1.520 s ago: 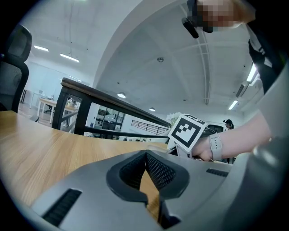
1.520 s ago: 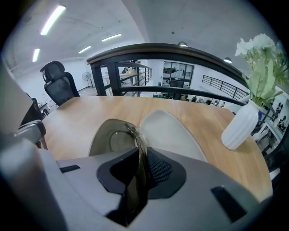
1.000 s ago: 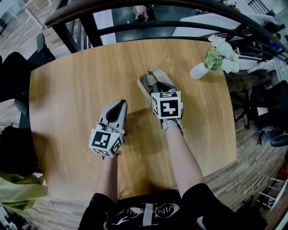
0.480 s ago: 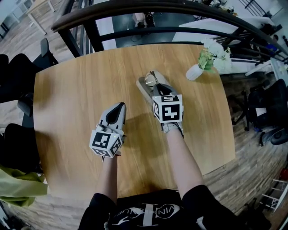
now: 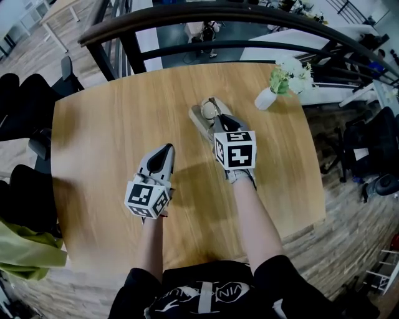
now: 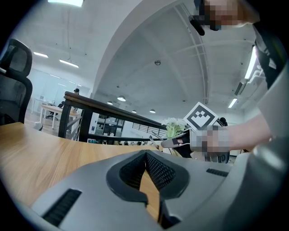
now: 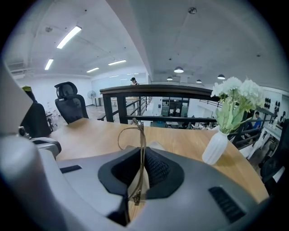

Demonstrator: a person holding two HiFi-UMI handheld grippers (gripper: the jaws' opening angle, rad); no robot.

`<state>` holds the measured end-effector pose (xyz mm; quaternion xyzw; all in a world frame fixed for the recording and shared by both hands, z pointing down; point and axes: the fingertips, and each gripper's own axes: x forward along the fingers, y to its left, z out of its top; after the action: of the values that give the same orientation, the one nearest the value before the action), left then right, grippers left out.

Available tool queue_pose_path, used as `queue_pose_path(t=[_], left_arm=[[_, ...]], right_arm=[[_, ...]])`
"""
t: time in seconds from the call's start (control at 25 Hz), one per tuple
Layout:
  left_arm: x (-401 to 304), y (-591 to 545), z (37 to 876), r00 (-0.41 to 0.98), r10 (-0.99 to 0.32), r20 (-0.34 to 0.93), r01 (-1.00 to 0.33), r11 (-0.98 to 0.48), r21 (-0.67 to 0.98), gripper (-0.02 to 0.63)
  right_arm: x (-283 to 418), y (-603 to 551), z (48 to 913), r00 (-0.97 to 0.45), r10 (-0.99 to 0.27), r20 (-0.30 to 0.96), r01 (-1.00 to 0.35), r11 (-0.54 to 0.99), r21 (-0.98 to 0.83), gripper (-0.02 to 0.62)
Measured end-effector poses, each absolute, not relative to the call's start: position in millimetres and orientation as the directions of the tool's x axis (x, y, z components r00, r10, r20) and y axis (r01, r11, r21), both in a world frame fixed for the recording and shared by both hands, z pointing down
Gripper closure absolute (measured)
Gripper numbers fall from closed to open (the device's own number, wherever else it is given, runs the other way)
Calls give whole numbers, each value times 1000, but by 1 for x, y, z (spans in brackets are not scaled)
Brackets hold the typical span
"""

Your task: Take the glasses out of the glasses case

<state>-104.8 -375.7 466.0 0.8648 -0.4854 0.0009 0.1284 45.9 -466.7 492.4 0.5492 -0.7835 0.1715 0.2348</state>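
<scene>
The grey glasses case (image 5: pixel 199 118) lies open on the wooden table (image 5: pixel 106 124), just beyond my right gripper (image 5: pixel 219 120). In the right gripper view, the right gripper (image 7: pixel 141 151) is shut on the thin gold-wire glasses (image 7: pixel 142 137). They stand on edge between the pads, with one lens rim curling out to the left. In the head view the glasses (image 5: pixel 211 110) show above the case. My left gripper (image 5: pixel 166 149) hovers over bare table to the left of the case. The left gripper (image 6: pixel 145 154) is shut with nothing in it.
A white vase of flowers (image 5: pixel 272 95) stands at the table's far right corner and also appears as the vase (image 7: pixel 216 146) in the right gripper view. A dark railing (image 5: pixel 187 19) runs behind the table. Office chairs (image 5: pixel 25 106) stand at the left. The table's near edge is at my body.
My right gripper has lifted a little, bringing the glasses up over the case. The left gripper has risen slightly and stays shut.
</scene>
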Motion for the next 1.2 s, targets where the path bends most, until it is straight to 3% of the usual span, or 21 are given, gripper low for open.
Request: queue_pose_path(t=[1.2], left_arm=[[-112,-289,427,478,-868,133,-875,-457,163,589]], right_arm=[[38,-350,417,-526,-754,392,-849,494,-188,555]])
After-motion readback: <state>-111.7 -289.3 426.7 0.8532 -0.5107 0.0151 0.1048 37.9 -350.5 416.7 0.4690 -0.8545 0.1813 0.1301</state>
